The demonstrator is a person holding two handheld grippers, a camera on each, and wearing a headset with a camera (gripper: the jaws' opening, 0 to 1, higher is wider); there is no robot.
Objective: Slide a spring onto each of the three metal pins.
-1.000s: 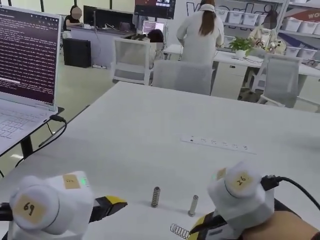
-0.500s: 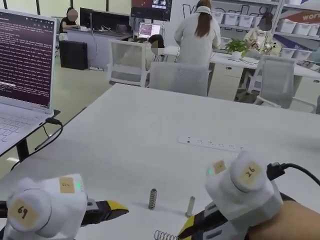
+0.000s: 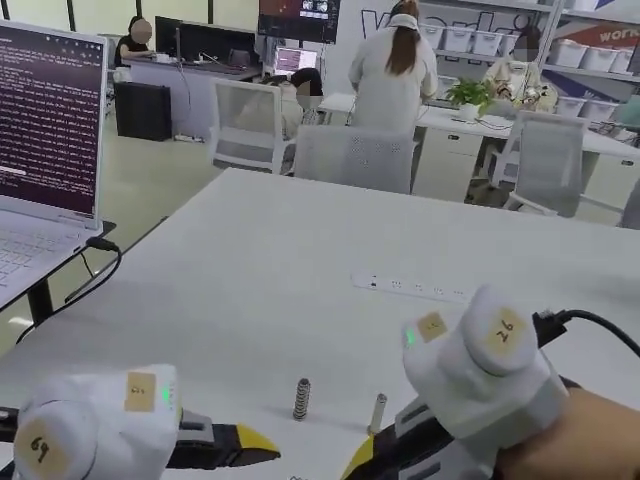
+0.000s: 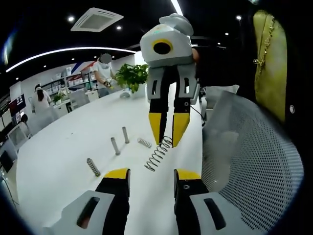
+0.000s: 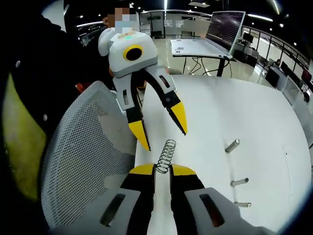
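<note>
At the near edge of the table (image 3: 300, 250), the right gripper (image 5: 162, 170) has its jaws nearly closed on one end of a spring (image 5: 167, 152). The free end points toward the left gripper (image 4: 152, 175), which is wide open and empty. Just beyond lies a loose spring (image 4: 144, 142). Farther out, the fitted pin (image 4: 93, 167) carries its spring, with two bare pins (image 4: 115, 146) near it. Step in hand: the second spring. Next, align its free end over a bare pin. The pinch itself is hard to make out, and in the head view the right gripper's body hides one pin.
</note>
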